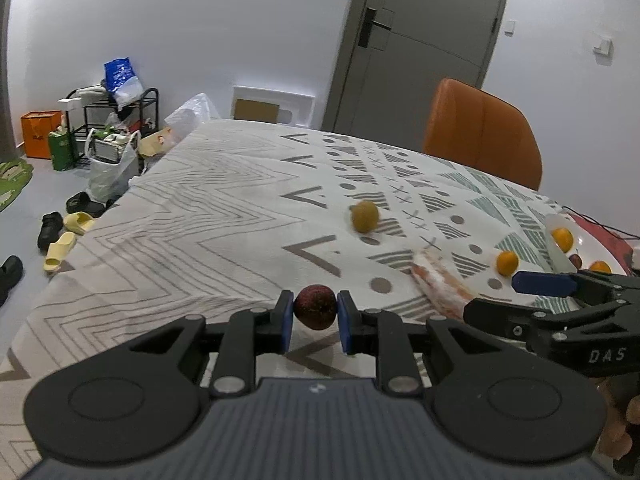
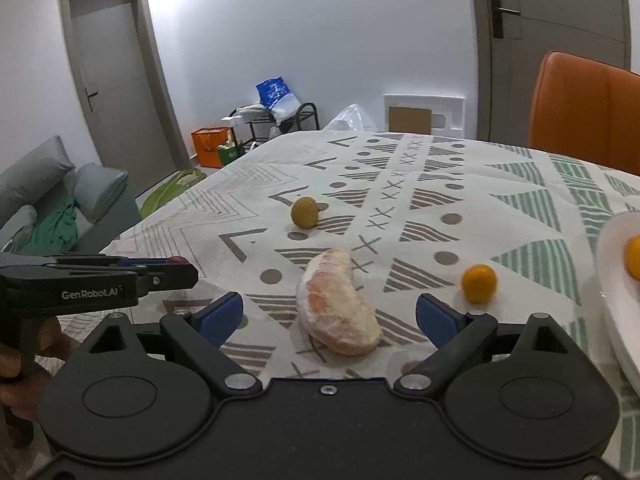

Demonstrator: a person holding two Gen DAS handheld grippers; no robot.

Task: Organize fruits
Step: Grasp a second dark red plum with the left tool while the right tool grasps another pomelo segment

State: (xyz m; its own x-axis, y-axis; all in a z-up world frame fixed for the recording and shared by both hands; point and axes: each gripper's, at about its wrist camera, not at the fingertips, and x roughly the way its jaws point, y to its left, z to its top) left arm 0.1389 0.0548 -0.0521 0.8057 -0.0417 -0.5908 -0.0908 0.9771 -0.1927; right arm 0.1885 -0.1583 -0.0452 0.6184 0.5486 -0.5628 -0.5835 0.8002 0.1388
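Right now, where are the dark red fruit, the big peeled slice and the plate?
dark red fruit point(image 1: 315, 306), left wrist view, its middle.
peeled slice point(image 2: 338, 312), right wrist view, its middle.
plate point(image 2: 612, 276), right wrist view, its rim.

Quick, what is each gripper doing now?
Left gripper: shut on the dark red fruit.
Right gripper: open, holding nothing.

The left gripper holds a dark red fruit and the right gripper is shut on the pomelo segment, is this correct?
Not quite. The right wrist view shows the right gripper open, with the pomelo segment lying on the tablecloth between its fingers. The left gripper does hold the dark red fruit.
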